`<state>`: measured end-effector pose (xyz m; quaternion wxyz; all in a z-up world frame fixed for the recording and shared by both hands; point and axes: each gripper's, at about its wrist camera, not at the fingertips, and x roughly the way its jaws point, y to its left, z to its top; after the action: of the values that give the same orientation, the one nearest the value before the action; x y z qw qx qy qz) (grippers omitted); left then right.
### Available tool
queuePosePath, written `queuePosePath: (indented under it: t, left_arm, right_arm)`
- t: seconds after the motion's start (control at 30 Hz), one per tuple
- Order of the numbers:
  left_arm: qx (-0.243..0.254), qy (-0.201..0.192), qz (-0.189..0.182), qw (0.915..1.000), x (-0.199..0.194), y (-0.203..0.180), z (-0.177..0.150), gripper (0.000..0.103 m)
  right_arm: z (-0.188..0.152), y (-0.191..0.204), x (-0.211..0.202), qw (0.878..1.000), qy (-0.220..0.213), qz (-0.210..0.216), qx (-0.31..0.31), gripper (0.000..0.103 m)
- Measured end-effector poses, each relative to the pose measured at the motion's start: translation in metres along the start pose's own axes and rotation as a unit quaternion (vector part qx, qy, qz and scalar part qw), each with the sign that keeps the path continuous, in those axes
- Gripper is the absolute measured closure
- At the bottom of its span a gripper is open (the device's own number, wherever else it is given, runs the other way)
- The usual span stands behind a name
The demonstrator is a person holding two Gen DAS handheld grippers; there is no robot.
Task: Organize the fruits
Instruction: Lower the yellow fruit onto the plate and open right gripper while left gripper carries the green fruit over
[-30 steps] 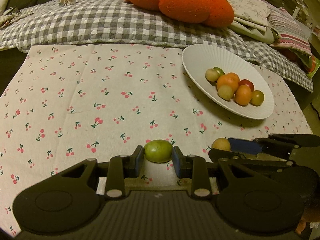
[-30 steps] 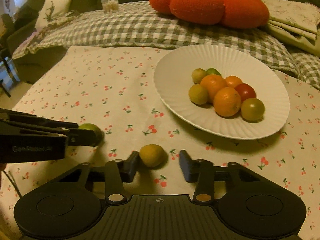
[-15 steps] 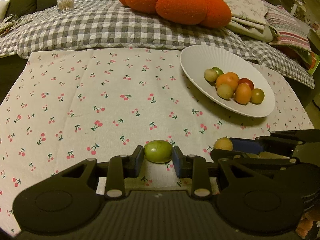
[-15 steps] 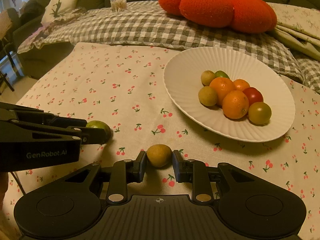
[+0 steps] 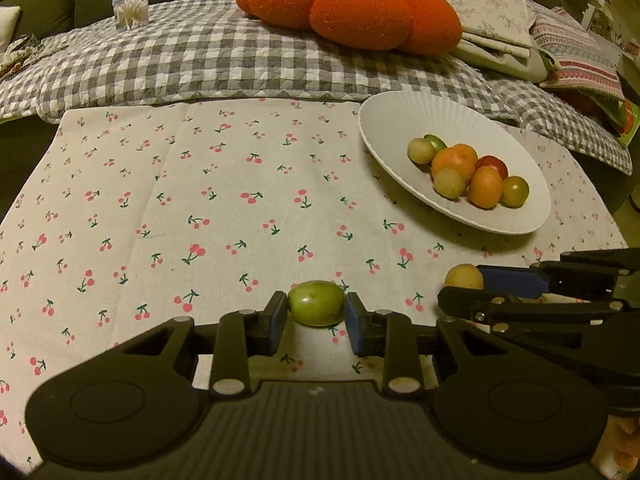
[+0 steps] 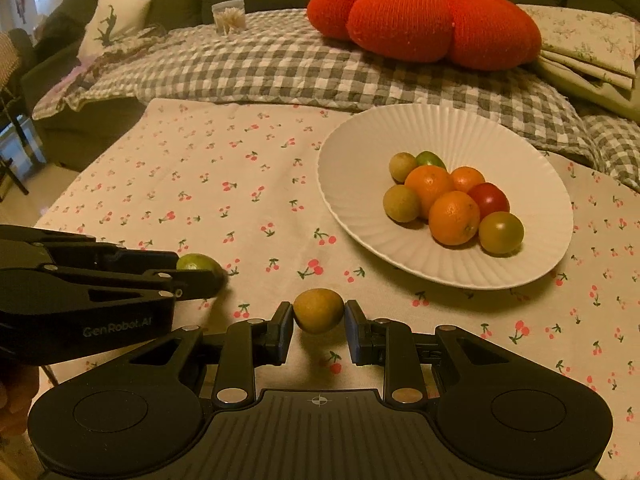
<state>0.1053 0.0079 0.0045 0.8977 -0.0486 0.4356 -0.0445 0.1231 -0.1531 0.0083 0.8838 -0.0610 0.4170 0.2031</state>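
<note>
The left tongs (image 5: 317,317) squeeze a green fruit (image 5: 316,308) low over the surface (image 5: 224,208). The right tongs (image 6: 318,325) squeeze a yellow fruit (image 6: 318,310). The white plate (image 6: 460,136) hides its back fruits.

Count, both wrist views.

- Grippers: 2. Left gripper (image 5: 317,320) pinching 1 green fruit (image 5: 316,308); right gripper (image 6: 318,326) pinching 1 yellow-brown fruit (image 6: 318,310).
- Plates: 1, white plate (image 6: 460,136), at 1 o'clock of right gripper.
- Fruits on plate: 8 visible. Oranges 3 (image 6: 454,217); yellow-brown round fruits 2 (image 6: 401,203); red tomato 1 (image 6: 490,198); green-yellow tomato 1 (image 6: 501,232); small green fruit 1 (image 6: 430,158), mostly hidden at 12 o'clock of pile.
- Fruits total: 10.
- Orange pumpkin cushion (image 6: 424,20): 1.
- Toothpick jar (image 6: 229,16): 1.
- Cherry-print tablecloth (image 6: 240,184): 1.
</note>
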Motion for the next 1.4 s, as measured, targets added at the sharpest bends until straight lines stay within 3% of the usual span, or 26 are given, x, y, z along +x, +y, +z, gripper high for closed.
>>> queuePosePath:
  t: [0.2,0.23,0.27,0.3,0.47,0.57,0.67,0.7,0.93,0.97,1.0,1.03,1.4]
  left_arm:
    - [-0.003,-0.012,-0.020,0.9997,-0.014,-0.002,0.004,0.075]
    - [-0.003,-0.019,-0.024,0.9995,-0.018,-0.003,0.006,0.077]
    - [-0.001,-0.027,-0.028,0.9992,-0.022,-0.003,0.008,0.093]
    - [0.001,-0.032,-0.032,0.9990,-0.026,-0.004,0.010,0.096]
    - [0.000,-0.039,-0.045,0.9982,-0.029,-0.005,0.013,0.096]
    - [0.001,-0.013,-0.052,0.9985,-0.016,-0.006,0.010,0.093]
    - [0.025,-0.028,-0.042,0.9984,-0.010,-0.013,0.005,0.060]
    - [0.040,-0.041,-0.038,0.9976,-0.009,-0.018,0.004,0.055]
    - [0.095,-0.048,-0.044,0.9934,0.019,-0.042,0.000,0.054]
    - [0.105,-0.043,-0.040,0.9927,0.026,-0.045,-0.002,0.058]
    - [0.110,-0.040,-0.037,0.9924,0.030,-0.047,-0.003,0.070]
    - [0.113,-0.043,-0.033,0.9922,0.033,-0.048,-0.004,0.071]
    - [0.054,-0.070,-0.063,0.9941,0.010,-0.035,0.014,0.072]
  right_arm:
    - [0.004,-0.004,-0.012,1.000,-0.009,0.004,0.010,0.077]
    - [0.006,-0.006,-0.015,1.000,-0.012,0.006,0.013,0.077]
    - [0.007,-0.008,-0.019,1.000,-0.015,0.006,0.017,0.077]
    - [0.009,-0.010,-0.024,1.000,-0.018,0.008,0.021,0.077]
    - [0.016,-0.022,-0.043,0.999,-0.036,0.011,0.039,0.077]
    - [0.015,-0.026,-0.042,0.999,-0.031,0.007,0.044,0.077]
    - [0.015,-0.030,-0.044,0.998,-0.029,0.005,0.051,0.077]
    - [0.015,-0.031,-0.046,0.998,-0.031,0.005,0.055,0.077]
    - [0.019,-0.046,-0.060,0.996,-0.044,0.002,0.079,0.077]
    - [0.019,-0.048,-0.060,0.996,-0.045,0.001,0.081,0.077]
    - [0.018,-0.049,-0.060,0.996,-0.044,0.000,0.083,0.077]
    - [0.017,-0.051,-0.061,0.996,-0.043,-0.001,0.084,0.077]
    - [0.023,-0.069,-0.072,0.993,-0.058,-0.007,0.103,0.077]
